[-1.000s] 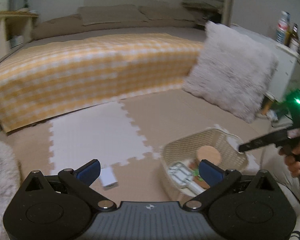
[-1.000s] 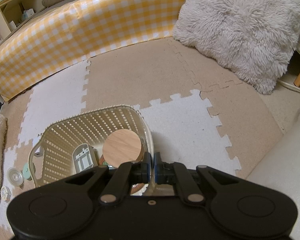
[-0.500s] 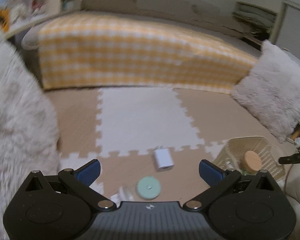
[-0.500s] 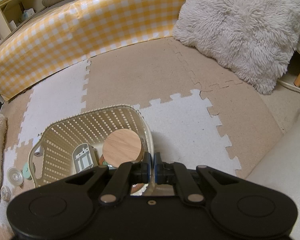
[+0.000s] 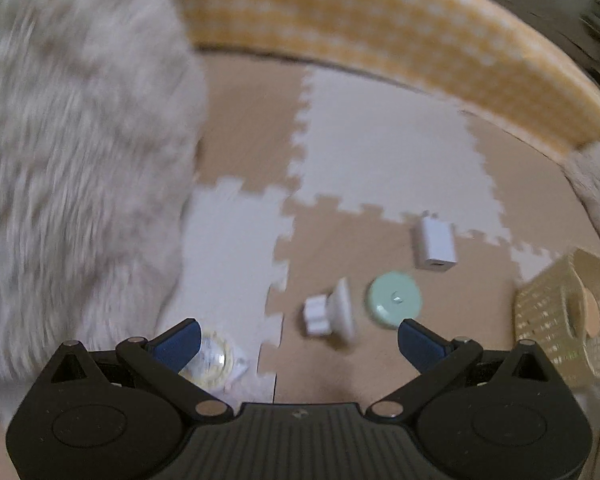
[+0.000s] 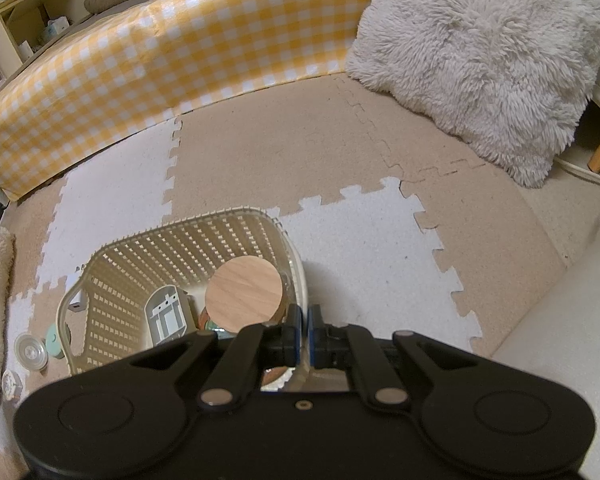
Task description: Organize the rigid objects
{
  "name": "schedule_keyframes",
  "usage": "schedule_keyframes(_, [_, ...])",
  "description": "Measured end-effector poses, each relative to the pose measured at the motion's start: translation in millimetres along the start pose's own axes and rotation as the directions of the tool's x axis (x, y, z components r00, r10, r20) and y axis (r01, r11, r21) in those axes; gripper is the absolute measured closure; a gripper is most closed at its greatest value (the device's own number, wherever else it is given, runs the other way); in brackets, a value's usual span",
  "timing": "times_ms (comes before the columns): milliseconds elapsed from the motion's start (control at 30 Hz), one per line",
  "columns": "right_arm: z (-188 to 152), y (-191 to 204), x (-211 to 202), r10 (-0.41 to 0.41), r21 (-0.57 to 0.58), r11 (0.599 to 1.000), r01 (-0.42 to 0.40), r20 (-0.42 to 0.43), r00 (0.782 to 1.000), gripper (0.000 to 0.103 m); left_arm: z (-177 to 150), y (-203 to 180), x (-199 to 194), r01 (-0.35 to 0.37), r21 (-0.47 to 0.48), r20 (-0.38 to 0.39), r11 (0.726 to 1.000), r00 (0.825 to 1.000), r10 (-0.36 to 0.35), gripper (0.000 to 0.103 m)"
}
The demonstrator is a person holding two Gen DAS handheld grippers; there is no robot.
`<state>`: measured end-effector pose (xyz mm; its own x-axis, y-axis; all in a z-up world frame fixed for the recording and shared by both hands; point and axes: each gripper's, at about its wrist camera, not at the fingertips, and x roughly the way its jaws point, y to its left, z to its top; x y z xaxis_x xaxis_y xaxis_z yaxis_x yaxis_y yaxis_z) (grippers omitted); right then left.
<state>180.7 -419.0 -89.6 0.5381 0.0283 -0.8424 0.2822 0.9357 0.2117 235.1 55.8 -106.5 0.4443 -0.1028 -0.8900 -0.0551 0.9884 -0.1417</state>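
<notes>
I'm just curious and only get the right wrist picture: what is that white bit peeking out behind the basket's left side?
Observer: A white charger, lying flat on the beige mat, apart from the basket.
Visitor: Is the other gripper carrying something?
Observer: No, the left gripper is wide open and empty.
Visitor: What lies in front of it?
Observer: A white knob, tipped on its side next to a green disc.

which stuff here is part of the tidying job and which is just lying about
Job: basket; wooden lid inside it; loose on the mat: white charger, mint disc, white knob piece, clear round lid.

Lying about: fluffy cushion, checked cover, foam mat.
</notes>
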Motion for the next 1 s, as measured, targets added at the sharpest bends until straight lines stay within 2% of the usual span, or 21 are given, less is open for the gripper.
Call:
schedule_keyframes(100, [-0.3, 0.0, 0.2, 0.0, 0.0, 1.0, 0.0, 0.0, 1.0, 0.099, -3.3, 12.8, 9.5, -0.023, -0.106, -0.034, 0.994, 0.999, 0.019, 0.0])
schedule_keyframes(200, [-0.5, 0.1, 0.1, 0.0, -0.001, 1.0, 0.0, -0.001, 1.0, 0.099, -7.4, 26.8, 17.8, -0.058, -0.214, -0.05, 0.975, 0.998, 0.049, 0.0])
schedule_keyframes(333, [-1.9, 0.5, 1.2, -0.002, -0.005, 1.0, 0.002, -0.003, 1.0, 0.099, -9.9, 36.8, 28.5, -0.082, -0.291, -0.08, 0.953, 0.995, 0.061, 0.0])
schedule_keyframes(500, [-1.7, 0.9, 2.7, -0.003, -0.01, 1.0, 0.003, -0.008, 1.0, 0.099, -9.7, 38.4, 37.4, -0.086, -0.274, -0.11, 0.958, 0.992, 0.058, 0.001])
schedule_keyframes(633, [-1.5, 1.2, 4.0, -0.004, -0.012, 1.0, 0.004, -0.012, 1.0, 0.099, -7.9, 40.0, 39.0, -0.136, -0.275, -0.129, 0.952, 0.986, 0.104, 0.019])
schedule_keyframes(867, [-1.1, 1.8, 4.2, -0.004, -0.013, 1.0, 0.004, -0.013, 1.0, 0.099, -7.2, 39.7, 45.7, -0.182, -0.222, -0.165, 0.958, 0.975, 0.147, 0.033])
schedule_keyframes(1000, [-1.6, 2.4, 4.6, -0.006, -0.015, 1.0, 0.005, -0.013, 1.0, 0.099, -5.3, 37.6, 46.6, -0.211, -0.186, -0.169, 0.96, 0.969, 0.18, 0.045])
